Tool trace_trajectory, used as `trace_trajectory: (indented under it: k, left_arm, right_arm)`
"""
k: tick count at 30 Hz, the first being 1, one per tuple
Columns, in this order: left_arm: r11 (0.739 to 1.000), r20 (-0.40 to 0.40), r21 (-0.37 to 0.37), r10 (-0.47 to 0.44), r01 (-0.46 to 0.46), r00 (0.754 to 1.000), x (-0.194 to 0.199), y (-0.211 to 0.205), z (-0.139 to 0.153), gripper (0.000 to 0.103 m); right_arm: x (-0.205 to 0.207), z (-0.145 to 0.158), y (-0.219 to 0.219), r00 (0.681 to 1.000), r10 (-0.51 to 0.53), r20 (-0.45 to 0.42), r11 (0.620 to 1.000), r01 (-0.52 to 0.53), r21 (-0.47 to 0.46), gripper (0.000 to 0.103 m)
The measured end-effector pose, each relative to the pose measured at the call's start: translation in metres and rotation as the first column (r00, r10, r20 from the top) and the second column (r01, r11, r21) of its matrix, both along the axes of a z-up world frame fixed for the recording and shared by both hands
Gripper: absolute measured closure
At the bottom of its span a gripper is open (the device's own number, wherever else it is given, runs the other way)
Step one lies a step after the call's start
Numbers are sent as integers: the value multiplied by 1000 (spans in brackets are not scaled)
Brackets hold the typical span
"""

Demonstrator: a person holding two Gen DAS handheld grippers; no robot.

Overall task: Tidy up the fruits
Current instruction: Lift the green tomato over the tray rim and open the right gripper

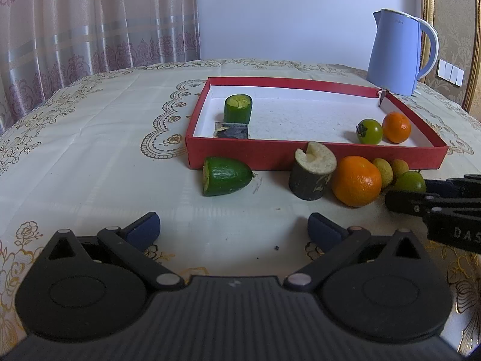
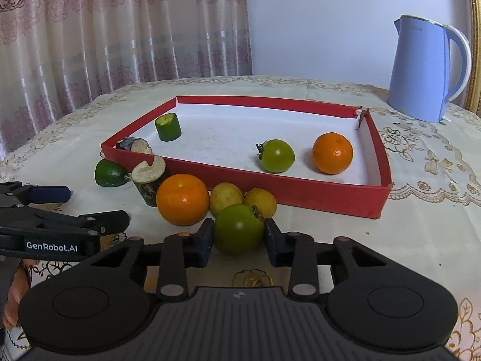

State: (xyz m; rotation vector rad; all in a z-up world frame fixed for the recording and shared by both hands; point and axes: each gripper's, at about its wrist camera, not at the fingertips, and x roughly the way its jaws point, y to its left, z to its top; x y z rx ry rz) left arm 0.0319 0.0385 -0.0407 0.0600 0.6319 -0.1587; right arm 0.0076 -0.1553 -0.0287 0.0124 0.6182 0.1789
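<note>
Both grippers low over the tablecloth, my right one closing round a green tomato.

Left to right: my left gripper (image 1: 234, 227) hangs spread wide with nothing between its pads. Near the red tray (image 2: 330, 194), still outside it, lie a cut green piece (image 2: 109, 173), a pale-faced stub (image 2: 148, 180), an orange (image 2: 182, 199) and two yellow fruits (image 2: 226, 197). My right gripper (image 2: 239, 236) has its pads against the sides of the near green tomato (image 2: 239, 228), so I judge it gripped. Inside the tray already: a green stub (image 2: 167, 127), a dark stub (image 2: 135, 145), a green tomato (image 2: 277, 155) and an orange (image 2: 332, 152). Roughly four in, six left, I'd say.
</note>
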Motion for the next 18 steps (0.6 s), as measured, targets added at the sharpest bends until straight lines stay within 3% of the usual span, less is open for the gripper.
trace_trajectory:
  k: [5,10,18]
  left_arm:
    - [1000,0,0,0,0,1000,0,0,0,0]
    - [1000,0,2,0,0,1000,0,0,0,0]
    - [1000,1,5,2,-2,1000,0,-1,-1,0]
  right_arm:
    - [-8,2,-7,999,-32,22,999,32,-14,68]
    - [-18,20,-23,991,-92,99,995,96,-41,68]
    - [-2,37,-43,977,-153,152,986,161,-45,68]
